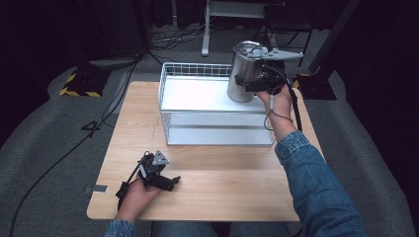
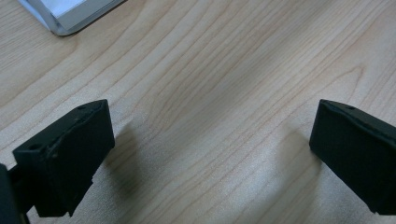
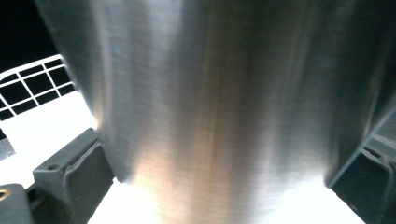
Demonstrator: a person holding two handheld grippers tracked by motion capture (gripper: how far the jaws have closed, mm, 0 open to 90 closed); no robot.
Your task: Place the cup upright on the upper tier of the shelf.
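A pale wooden table [image 1: 212,182] carries a white wire rack [image 1: 197,106] at its far side, and the work in hand is at the rack's right end. There a tall steel can [image 1: 243,74] hangs tilted above the rack's white top shelf, its base just over the right rear corner, clamped across its lower wall by the right gripper [image 1: 257,81]. In the right gripper view the jaws press the can's brushed side [image 3: 224,102] from both flanks, with the shelf bright beneath.

The left gripper [image 1: 160,177] rests near the table's front edge, well apart from the rack, jaws spread wide over bare wood [image 2: 210,116] and holding nothing.

To my eye the step is setting the can on the shelf. Doing it well calls for bringing the can upright before lowering, so the base meets the shelf flat rather than on one edge, and keeping it inside the wire rim. The squeeze should ease only once the can stands on its own; smooth steel may slip if loosened early.
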